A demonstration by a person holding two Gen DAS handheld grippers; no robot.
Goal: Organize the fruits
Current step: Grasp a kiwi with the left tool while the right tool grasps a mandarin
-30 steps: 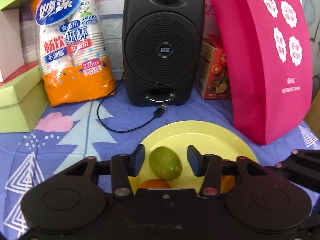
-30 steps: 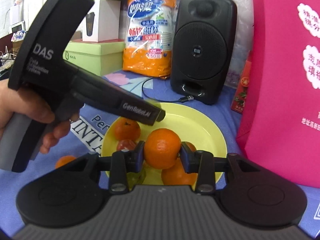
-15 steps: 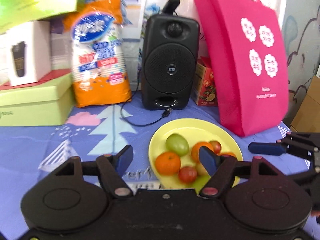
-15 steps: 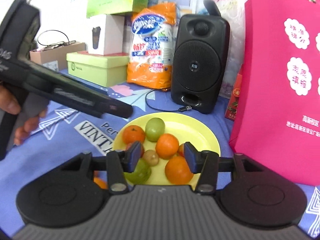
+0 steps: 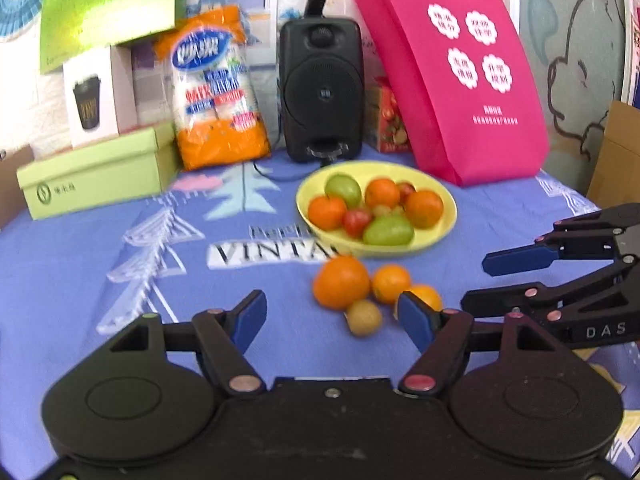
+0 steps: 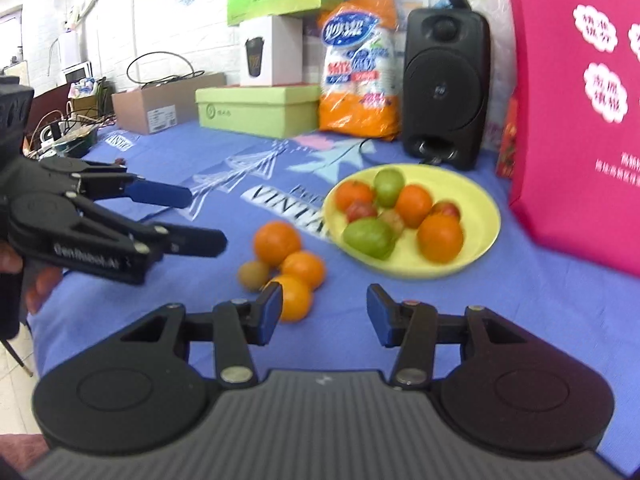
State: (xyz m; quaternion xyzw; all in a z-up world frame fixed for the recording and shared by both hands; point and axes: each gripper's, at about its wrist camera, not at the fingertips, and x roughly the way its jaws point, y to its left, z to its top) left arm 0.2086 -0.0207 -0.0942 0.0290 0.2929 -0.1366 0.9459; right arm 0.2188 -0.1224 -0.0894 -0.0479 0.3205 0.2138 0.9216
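Four loose fruits: three oranges and one small brownish fruit (image 5: 363, 317) sit bunched on the blue cloth (image 5: 120, 280), just in front of the yellow plate (image 5: 440, 236).
Plate contents: I count several oranges, two green fruits and some small red ones piled in it; free room looks to be toward its right side.
Left gripper (image 5: 332, 316): empty, jaws well apart and closing slightly, nothing between the pads; the big orange (image 5: 341, 282) lies just beyond them.
Right gripper (image 6: 322, 312): empty, jaws moderately apart and narrowing; the nearest orange (image 6: 295, 298) sits behind its left finger, not between the pads.
Step in hand, as I judge it: pick one loose fruit for the next load.
My approach: I would take the outer fruit of the cluster first, centre it between the pads, and come in low so neighbours are not nudged off rolling.
Grip: close gently, round skin slips.
Spacing: I would keep the two tools apart, one working at a time.
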